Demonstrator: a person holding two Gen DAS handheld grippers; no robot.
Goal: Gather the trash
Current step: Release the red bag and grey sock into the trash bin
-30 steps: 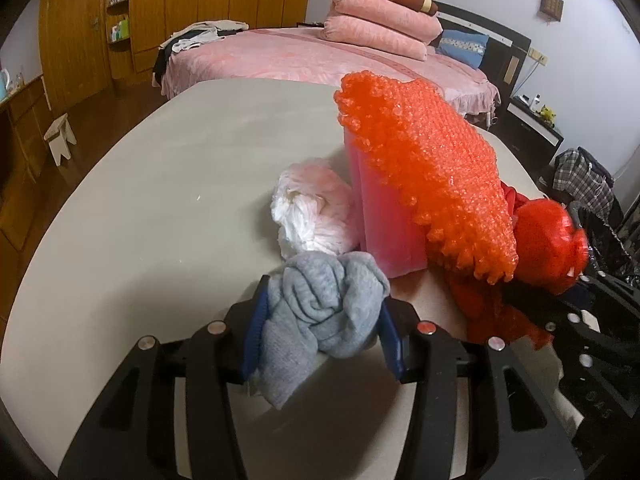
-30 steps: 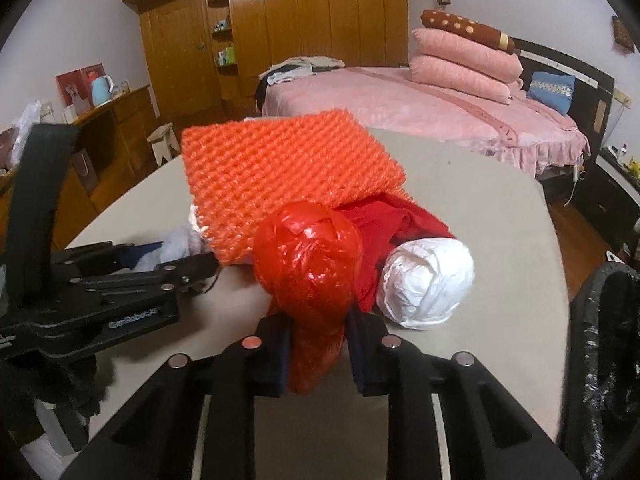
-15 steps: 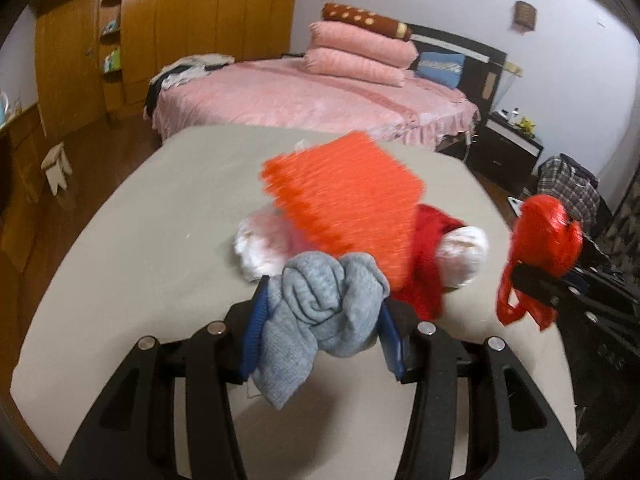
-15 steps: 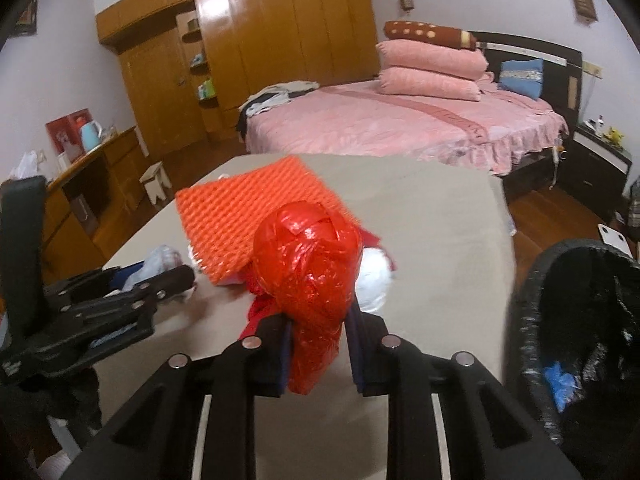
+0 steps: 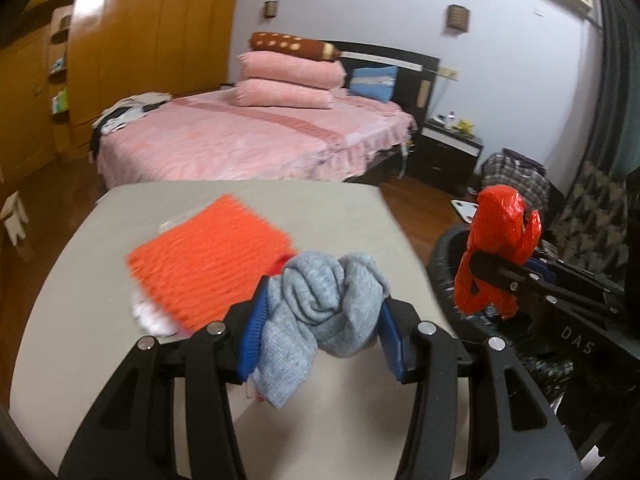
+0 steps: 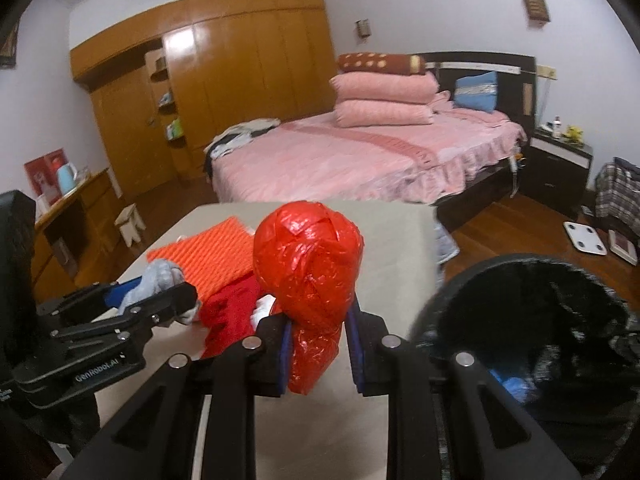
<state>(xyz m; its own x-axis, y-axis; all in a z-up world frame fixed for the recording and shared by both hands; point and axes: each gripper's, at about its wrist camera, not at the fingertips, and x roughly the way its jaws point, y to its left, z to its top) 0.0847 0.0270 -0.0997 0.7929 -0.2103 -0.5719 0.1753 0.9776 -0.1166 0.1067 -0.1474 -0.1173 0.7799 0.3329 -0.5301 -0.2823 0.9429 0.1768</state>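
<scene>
My left gripper is shut on a knotted grey sock and holds it above the beige table. My right gripper is shut on a crumpled red plastic bag, raised beside the black-lined trash bin. The red bag also shows in the left wrist view, over the bin's rim. An orange bubble-wrap sheet lies on the table over a white wad. A red cloth lies beside it.
A pink bed with stacked pillows stands beyond the table. A wooden wardrobe fills the back wall. A small stool, a nightstand and a checked bag stand on the wooden floor.
Both grippers have risen and drawn back from the pile with their loads. The right gripper has swung right with the red bag toward the bin, which now fills the lower right.
</scene>
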